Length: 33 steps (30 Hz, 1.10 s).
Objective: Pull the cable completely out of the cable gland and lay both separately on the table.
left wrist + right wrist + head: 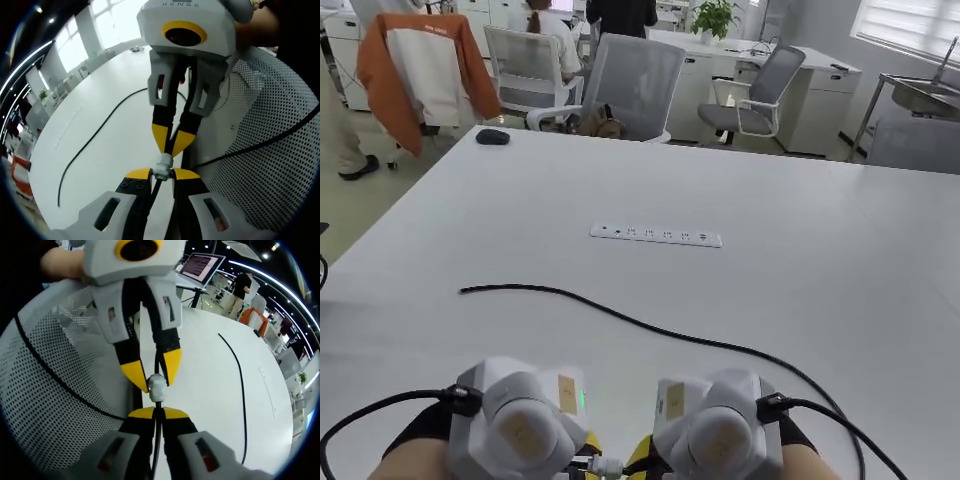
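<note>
The small white plastic cable gland (162, 166) is clamped in the left hand-held gripper (161, 174), and the thin black cable (650, 325) is pinched just beside the gland, along its axis, by the right hand-held gripper (150, 413).

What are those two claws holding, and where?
The left gripper pinches the gland by its body; the right gripper clamps the cable right beside the gland.
</note>
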Motion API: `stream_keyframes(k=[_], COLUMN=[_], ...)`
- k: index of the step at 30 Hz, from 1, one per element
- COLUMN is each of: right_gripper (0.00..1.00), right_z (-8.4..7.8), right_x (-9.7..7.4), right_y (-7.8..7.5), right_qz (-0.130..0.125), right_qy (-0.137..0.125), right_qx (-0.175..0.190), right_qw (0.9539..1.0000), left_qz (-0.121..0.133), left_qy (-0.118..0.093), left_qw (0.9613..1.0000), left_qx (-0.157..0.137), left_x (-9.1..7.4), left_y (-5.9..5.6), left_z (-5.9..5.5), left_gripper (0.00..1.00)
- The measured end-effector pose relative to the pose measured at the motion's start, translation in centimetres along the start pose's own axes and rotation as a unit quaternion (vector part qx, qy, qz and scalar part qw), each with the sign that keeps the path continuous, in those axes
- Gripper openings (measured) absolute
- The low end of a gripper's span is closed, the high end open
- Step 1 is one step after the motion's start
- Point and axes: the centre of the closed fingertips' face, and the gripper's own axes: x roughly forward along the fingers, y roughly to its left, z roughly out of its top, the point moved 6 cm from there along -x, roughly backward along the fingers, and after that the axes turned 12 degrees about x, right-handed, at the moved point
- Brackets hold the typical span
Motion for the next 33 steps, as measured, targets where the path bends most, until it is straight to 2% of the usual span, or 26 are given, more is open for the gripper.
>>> stream_keyframes(k=[2, 5, 9, 13, 14, 16, 21, 24, 26, 27, 29, 33], right_gripper=[0.03, 0.03, 0.03, 0.02, 0.02, 0.02, 0.03, 0.13, 0.12, 0.13, 0.18, 0.16], right_z=[-0.1, -1.0, -1.3, -2.6, -3.2, -3.7, -3.5, -2.9, -2.1, -1.6, -0.9, -0.5], right_x=[0.1, 0.3, 0.2, 0.3, 0.2, 0.3, 0.1, 0.1, 0.3, 0.5, 0.4, 0.3], right_y=[0.0, -0.4, -0.7, -1.3, -1.5, -1.8, -2.0, -1.8, -1.2, -0.7, -0.4, -0.3], right_qz=[-0.002, -0.016, -0.021, -0.040, -0.047, -0.054, -0.061, -0.059, -0.040, -0.027, -0.019, -0.011], right_qy=[0.004, 0.036, 0.045, 0.085, 0.104, 0.119, 0.116, 0.102, 0.081, 0.064, 0.043, 0.028], right_qx=[0.001, -0.012, 0.000, 0.008, 0.009, 0.009, 0.013, 0.007, -0.018, -0.016, -0.013, -0.006], right_qw=[1.0000, 0.9991, 0.9988, 0.9956, 0.9934, 0.9914, 0.9913, 0.9931, 0.9957, 0.9975, 0.9988, 0.9995], left_qz=[0.000, 0.001, 0.004, 0.008, 0.008, 0.008, 0.010, 0.010, 0.010, 0.010, 0.009, 0.009], left_qy=[0.001, 0.010, 0.010, 0.013, 0.014, 0.013, 0.012, 0.011, 0.012, 0.013, 0.013, 0.002], left_qw=[1.0000, 0.9999, 0.9999, 0.9999, 0.9999, 0.9999, 0.9999, 0.9999, 0.9999, 0.9999, 0.9999, 1.0000], left_qx=[0.000, 0.002, 0.003, 0.002, 0.002, 0.000, 0.000, -0.003, -0.001, 0.000, -0.002, -0.001], left_x=[0.0, 0.1, 0.1, 0.0, 0.0, -0.1, -0.1, -0.1, -0.1, -0.1, 0.0, -0.2], left_y=[0.0, 0.1, 0.1, 0.2, 0.2, 0.2, 0.3, 0.3, 0.3, 0.3, 0.2, 0.1], left_z=[0.0, -0.4, -0.3, -0.4, -0.5, -0.4, -0.3, -0.4, -0.3, -0.4, -0.4, 0.0], left_gripper=[0.17, 0.17, 0.17, 0.17, 0.17, 0.17, 0.17, 0.17, 0.17, 0.17, 0.17, 0.17])
